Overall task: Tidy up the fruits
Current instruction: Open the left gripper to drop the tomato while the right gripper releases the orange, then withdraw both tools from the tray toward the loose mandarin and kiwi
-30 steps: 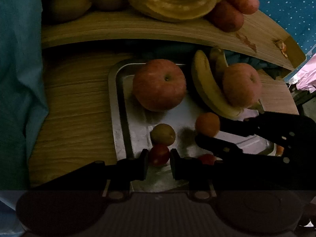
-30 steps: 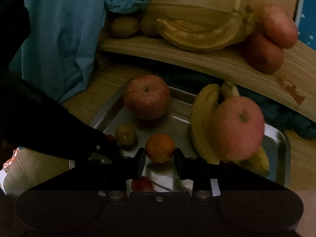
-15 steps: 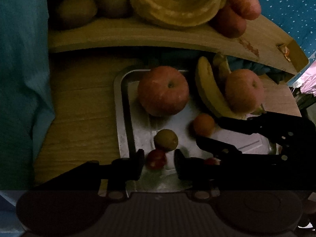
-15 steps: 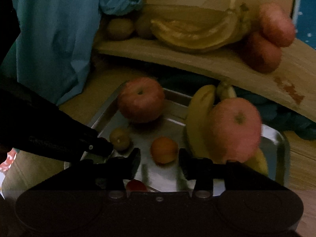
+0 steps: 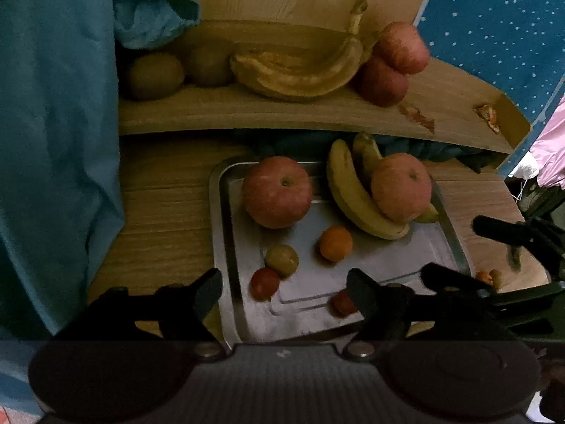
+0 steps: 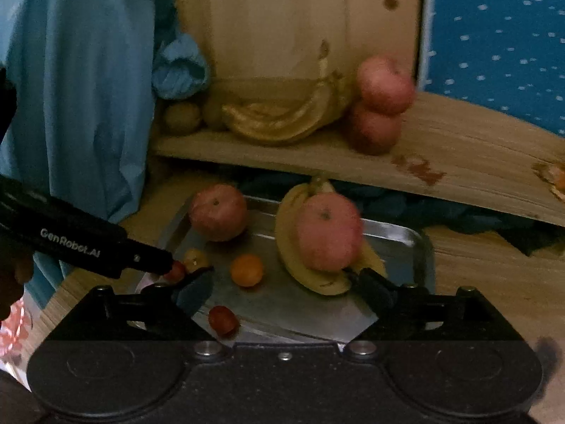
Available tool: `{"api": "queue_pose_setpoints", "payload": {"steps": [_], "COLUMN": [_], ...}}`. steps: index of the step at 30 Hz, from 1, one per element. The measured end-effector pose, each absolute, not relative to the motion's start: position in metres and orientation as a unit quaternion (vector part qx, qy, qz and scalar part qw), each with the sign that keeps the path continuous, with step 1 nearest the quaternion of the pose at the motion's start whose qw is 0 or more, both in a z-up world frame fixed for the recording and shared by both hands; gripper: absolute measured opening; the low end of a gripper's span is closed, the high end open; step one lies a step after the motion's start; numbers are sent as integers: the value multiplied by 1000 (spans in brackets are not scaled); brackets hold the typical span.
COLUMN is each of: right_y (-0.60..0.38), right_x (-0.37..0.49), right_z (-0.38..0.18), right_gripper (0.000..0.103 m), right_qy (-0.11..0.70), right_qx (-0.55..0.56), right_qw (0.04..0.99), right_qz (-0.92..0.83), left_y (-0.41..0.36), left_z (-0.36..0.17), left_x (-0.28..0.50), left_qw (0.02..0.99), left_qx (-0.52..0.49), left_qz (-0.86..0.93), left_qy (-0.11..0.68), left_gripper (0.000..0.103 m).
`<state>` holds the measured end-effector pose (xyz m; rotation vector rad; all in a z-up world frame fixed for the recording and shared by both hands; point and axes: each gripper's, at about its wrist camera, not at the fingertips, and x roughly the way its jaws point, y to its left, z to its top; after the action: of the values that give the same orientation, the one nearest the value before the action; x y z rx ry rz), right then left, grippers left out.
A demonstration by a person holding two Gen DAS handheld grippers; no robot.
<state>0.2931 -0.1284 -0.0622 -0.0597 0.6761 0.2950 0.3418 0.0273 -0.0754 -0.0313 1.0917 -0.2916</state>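
Note:
A metal tray [image 5: 226, 247] holds two red apples [image 5: 277, 198] [image 5: 400, 187], a bunch of bananas [image 5: 353, 201], a small orange [image 5: 335, 243], a greenish fruit [image 5: 281, 259] and two red tomatoes [image 5: 264, 283] [image 5: 342, 303]. My left gripper [image 5: 284, 289] hangs open above the tray's near edge, holding nothing. My right gripper [image 6: 284, 282] is also open wide and holds nothing, with the orange [image 6: 246, 270] lying just ahead of it. In the left wrist view the right gripper [image 5: 459, 247] sits at the tray's right edge.
A raised wooden shelf [image 5: 317, 116] behind the tray carries kiwis [image 5: 155, 76], a brownish banana bunch [image 5: 296, 70] and two stacked apples [image 5: 392, 67]. Blue cloth [image 5: 53, 141] hangs on the left. Small orange scraps [image 5: 489, 277] lie on the wood right of the tray.
Both grippers opened wide and drew back from the tray. The left let go of a red tomato and the right let go of the orange; both fruits lie on the tray.

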Motion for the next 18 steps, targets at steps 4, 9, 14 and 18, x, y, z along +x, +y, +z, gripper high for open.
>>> {"api": "queue_pose_setpoints", "payload": {"steps": [4, 9, 14, 18], "right_y": [-140, -148, -153, -155], "right_x": [274, 251, 232, 219], "right_z": [-54, -50, -57, -67], "right_gripper": [100, 102, 102, 102], "right_qy": [321, 317, 320, 332], "right_qx": [-17, -12, -8, 0], "right_qw": [938, 941, 943, 939], "right_qz": [129, 116, 96, 86], "left_y": [28, 29, 29, 36], "left_z": [-67, -63, -69, -75], "left_x": [329, 316, 301, 286], "left_qw": [849, 853, 851, 846], "left_qx": [-13, -9, 2, 6], "left_qz": [-135, -133, -135, -127], "left_qy": [510, 504, 507, 519], "left_gripper": [92, 102, 103, 103]}}
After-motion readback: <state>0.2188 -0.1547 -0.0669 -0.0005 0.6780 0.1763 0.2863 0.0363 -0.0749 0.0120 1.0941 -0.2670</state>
